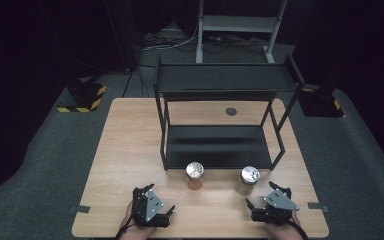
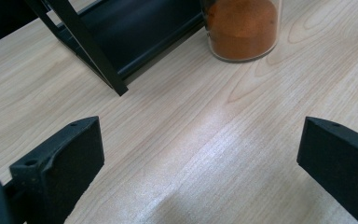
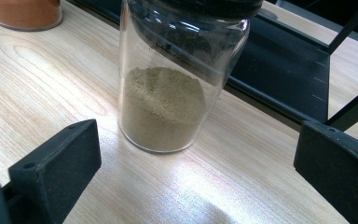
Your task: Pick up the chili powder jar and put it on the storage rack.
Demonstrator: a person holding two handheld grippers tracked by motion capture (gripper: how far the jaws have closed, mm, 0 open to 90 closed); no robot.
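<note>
Two glass spice jars with shiny metal lids stand on the wooden table just in front of a black two-tier rack [image 1: 220, 80]. The jar of orange powder [image 1: 195, 176] [image 2: 243, 29] [image 3: 25, 13] is on the left. To its right is the jar of tan powder [image 1: 248, 181] [image 3: 172, 88]. My left gripper [image 1: 166, 216] [image 2: 200, 163] rests open near the front edge, below and left of the orange jar, holding nothing. My right gripper [image 1: 250, 206] [image 3: 198, 172] is open too, its jaws just short of the tan jar and wide apart.
The table [image 1: 130, 150] has bare wood to the left of the rack and along the front. The rack's lower shelf [image 1: 217, 146] lies directly behind the jars. A round dark grommet [image 1: 231, 111] sits at the table's back. Tape marks [image 1: 79, 208] are near the front corners.
</note>
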